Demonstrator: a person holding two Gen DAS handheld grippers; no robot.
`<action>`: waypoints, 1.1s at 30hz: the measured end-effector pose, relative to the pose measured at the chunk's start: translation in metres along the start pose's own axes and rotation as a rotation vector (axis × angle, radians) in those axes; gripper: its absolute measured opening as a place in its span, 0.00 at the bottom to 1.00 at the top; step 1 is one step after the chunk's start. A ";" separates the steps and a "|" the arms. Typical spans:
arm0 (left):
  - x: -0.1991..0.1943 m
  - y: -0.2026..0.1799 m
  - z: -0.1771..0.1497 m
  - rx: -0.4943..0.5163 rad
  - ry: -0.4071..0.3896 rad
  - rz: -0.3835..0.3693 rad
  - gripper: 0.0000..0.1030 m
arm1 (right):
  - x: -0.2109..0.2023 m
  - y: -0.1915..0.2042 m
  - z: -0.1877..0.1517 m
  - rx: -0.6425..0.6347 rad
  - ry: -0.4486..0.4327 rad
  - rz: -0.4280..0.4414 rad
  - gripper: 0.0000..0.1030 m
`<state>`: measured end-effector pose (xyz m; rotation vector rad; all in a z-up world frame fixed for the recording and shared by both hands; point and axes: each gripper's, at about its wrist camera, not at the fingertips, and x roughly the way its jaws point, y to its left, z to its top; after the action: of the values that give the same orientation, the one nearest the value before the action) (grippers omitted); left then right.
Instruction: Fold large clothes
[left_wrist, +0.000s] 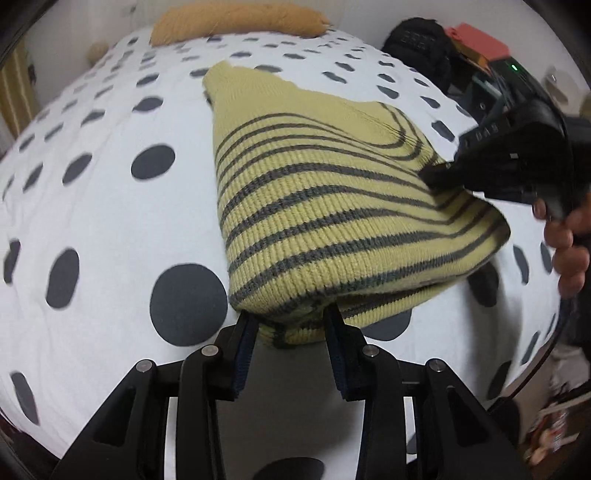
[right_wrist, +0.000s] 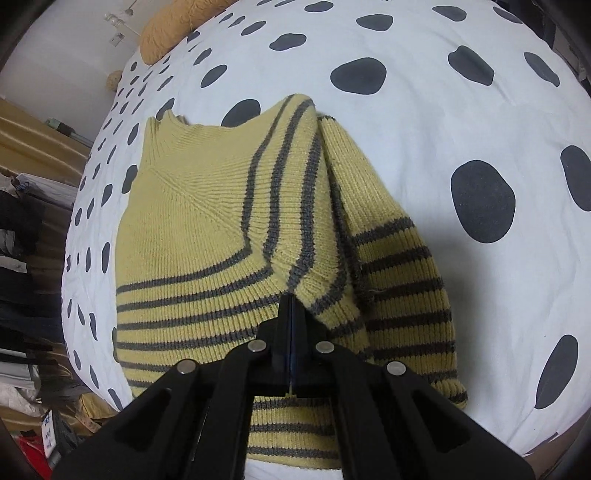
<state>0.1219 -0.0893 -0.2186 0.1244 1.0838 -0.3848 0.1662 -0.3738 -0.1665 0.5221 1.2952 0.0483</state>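
Left wrist view: my left gripper (left_wrist: 290, 321) sits at the near edge of the sweater (left_wrist: 332, 221), jaws spread apart, a bunched bit of the folded hem between the two pads. The pads (left_wrist: 245, 350) don't look pressed in, so released, not clamping. The sweater is yellow knit with grey stripes, lying partly folded on the bedspread (left_wrist: 110, 221), white with dark grey spots. Its neck end points away from me toward the tan pillow (left_wrist: 236, 18) at the head of the bed.

Same view, right side: my right gripper (left_wrist: 439, 175) comes in from the right and bites the sweater's right edge, fabric pulled up into a ridge at the tips. My right hand (left_wrist: 565, 251) shows at the frame edge behind it. A black bag (left_wrist: 417, 40) and a red box (left_wrist: 480, 37) sit past the far right corner of the bed.

Right wrist view: right gripper (right_wrist: 291, 306) jaws clenched together, a fold of sweater (right_wrist: 207, 229) pinched at the tips. A striped layer drapes up and over from the pinch point, with a sleeve (right_wrist: 399, 258) lying just to the right of it on the bedspread (right_wrist: 424, 129). Collar is at far left. Pillow (right_wrist: 173, 26) top left; clutter beside the bed on the left, too blurred to identify.
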 end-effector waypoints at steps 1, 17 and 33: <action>-0.002 -0.001 -0.002 0.015 -0.015 0.013 0.35 | 0.000 -0.001 -0.001 0.009 -0.001 0.009 0.00; -0.047 0.070 -0.025 -0.278 -0.011 0.048 0.43 | -0.042 -0.037 -0.035 0.167 -0.130 0.103 0.00; 0.084 0.061 0.119 -0.227 0.064 -0.048 0.64 | -0.005 -0.038 -0.037 0.094 -0.105 0.021 0.00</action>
<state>0.2785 -0.0869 -0.2418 -0.0910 1.1878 -0.3002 0.1215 -0.3968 -0.1840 0.6110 1.1939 -0.0225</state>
